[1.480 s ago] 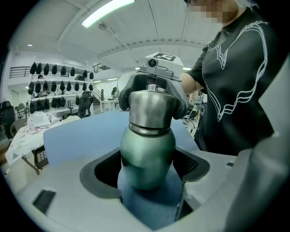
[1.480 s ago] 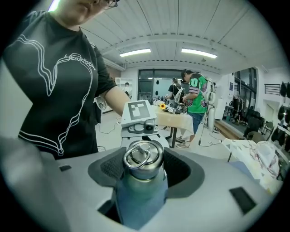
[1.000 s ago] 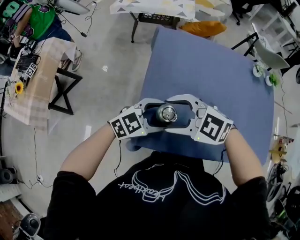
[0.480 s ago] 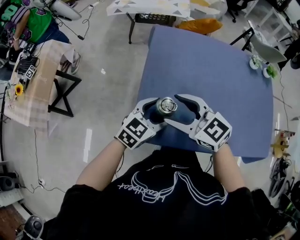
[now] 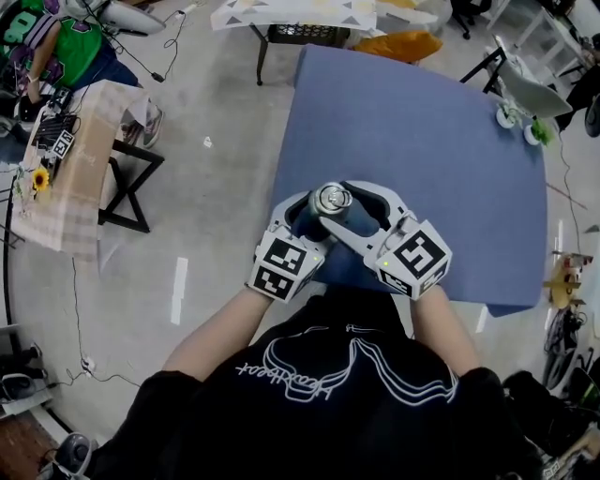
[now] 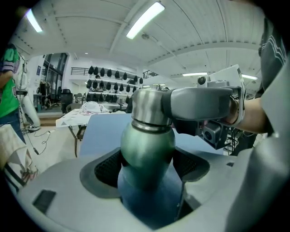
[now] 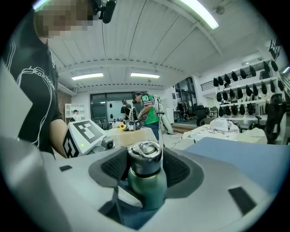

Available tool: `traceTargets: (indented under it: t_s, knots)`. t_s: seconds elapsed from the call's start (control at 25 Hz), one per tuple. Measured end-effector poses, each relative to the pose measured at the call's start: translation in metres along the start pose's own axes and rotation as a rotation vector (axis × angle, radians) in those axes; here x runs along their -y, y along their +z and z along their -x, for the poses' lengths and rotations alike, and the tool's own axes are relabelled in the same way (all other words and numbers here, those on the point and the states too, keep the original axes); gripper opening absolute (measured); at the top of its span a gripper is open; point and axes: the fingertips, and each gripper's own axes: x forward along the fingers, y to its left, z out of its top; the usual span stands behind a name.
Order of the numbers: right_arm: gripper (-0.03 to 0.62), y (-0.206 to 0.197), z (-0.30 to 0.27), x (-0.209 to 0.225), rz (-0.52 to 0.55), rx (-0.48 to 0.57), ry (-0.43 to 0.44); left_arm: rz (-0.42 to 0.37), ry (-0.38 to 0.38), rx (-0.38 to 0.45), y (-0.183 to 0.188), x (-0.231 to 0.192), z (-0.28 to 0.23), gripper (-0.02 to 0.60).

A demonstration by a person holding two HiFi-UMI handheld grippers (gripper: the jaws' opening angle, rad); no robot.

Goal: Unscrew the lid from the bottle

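Note:
A green metal bottle [image 6: 147,145] with a silver lid [image 5: 331,199] stands at the near edge of the blue table [image 5: 422,131]. My left gripper [image 5: 317,219] reaches in from the left and is shut on the bottle's body; its dark pads [image 6: 108,165] press both sides below the shoulder. My right gripper [image 5: 345,208] comes from the right at lid height. Its jaws have just been closing, with the lid [image 7: 145,158] between them, and the pads [image 7: 115,167] now lie against both sides of the lid. One right finger [image 6: 201,102] covers the lid's side in the left gripper view.
A person in a green top [image 5: 75,42] sits at the far left by a cloth-covered side table [image 5: 70,159] on black legs. A patterned table [image 5: 291,11], an orange cushion [image 5: 405,47] and a white chair [image 5: 539,94] lie beyond the blue table.
Both grippers have rolled, and their marker cubes have swung in toward the person's body. The right jaws have closed in on the lid. The bottle stays in the same spot.

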Motion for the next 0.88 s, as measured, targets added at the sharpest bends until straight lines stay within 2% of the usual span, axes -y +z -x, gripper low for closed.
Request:
traceTargets:
  t_s: [0.2,0.4,0.56,0.88]
  knots:
    - [0.24,-0.0003,-0.0016,-0.001,0.022,-0.003,0.006,0.011,0.015,0.0,-0.0003,0.0002,-0.0007,0.359]
    - [0.241,-0.0008,-0.0029,-0.0015,0.027,0.001,0.031,-0.012,-0.016,-0.009,-0.001,-0.0006,-0.0006,0.359]
    - [0.241,-0.0035,-0.0024,-0.0037,0.033,-0.013,0.063,-0.045,-0.078,-0.035,-0.0043,0.0013,0.0004,0.359]
    - [0.24,-0.0035,-0.0056,-0.0007,0.092,-0.058,0.164,-0.153,-0.262,-0.056,-0.0032,-0.0002,-0.0013,0.359]
